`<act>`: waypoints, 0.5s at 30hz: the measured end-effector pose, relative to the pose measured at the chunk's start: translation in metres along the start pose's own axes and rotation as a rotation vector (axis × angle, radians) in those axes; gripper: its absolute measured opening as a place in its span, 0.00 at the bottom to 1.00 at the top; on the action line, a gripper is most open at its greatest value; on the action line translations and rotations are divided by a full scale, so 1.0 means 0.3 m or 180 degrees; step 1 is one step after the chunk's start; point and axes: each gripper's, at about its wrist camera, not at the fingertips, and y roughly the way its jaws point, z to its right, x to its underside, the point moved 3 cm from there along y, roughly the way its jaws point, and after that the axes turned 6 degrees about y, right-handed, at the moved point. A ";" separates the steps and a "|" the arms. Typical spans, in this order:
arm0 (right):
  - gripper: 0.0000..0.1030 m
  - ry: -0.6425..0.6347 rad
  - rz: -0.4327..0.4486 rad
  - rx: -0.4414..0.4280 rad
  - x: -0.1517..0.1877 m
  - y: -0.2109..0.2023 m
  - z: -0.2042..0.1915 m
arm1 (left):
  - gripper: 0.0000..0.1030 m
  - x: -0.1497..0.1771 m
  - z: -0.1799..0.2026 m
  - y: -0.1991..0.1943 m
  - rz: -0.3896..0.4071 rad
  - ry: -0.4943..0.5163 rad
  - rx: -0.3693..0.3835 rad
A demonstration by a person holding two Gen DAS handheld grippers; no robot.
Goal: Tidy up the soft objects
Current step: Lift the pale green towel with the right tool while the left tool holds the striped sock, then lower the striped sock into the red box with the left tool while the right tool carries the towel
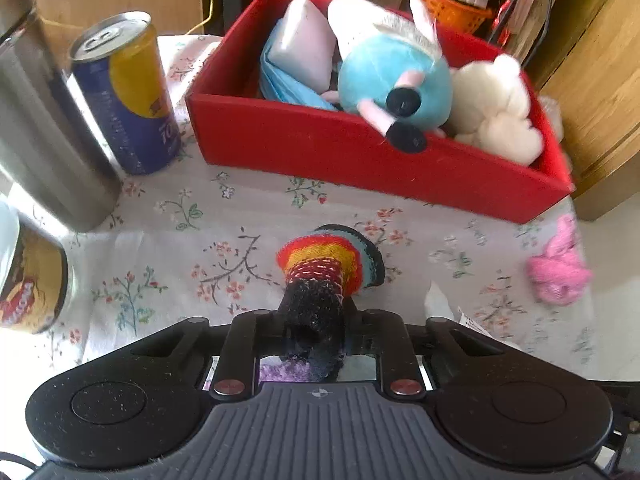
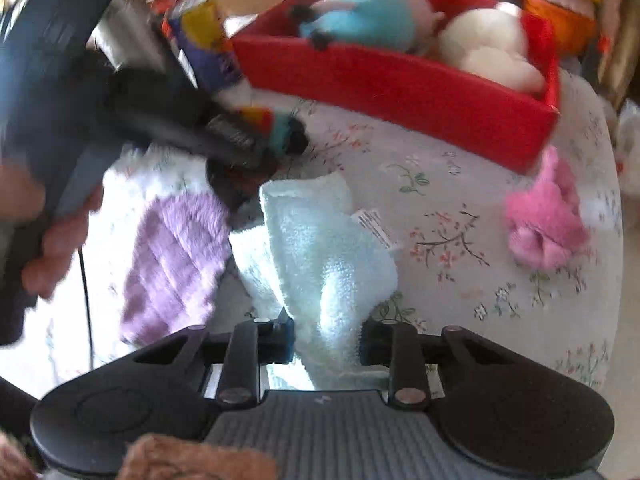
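My left gripper is shut on a striped knitted sock, black at the cuff with red, yellow and teal bands, held above the floral cloth in front of the red box. The box holds a blue plush toy, a white plush and a pale pillow. My right gripper is shut on a pale blue towel. The left gripper with the sock shows in the right wrist view. A pink fluffy item and a purple cloth lie on the table.
A blue and yellow can, a steel tumbler and another tin stand at the left. The pink fluffy item lies near the table's right edge. Cardboard boxes and an orange basket are behind the red box.
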 end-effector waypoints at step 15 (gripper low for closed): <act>0.00 0.0625 0.0726 -0.0677 -0.110 -0.245 0.044 | 0.18 -0.070 -0.021 -0.242 0.0559 -0.0211 0.0455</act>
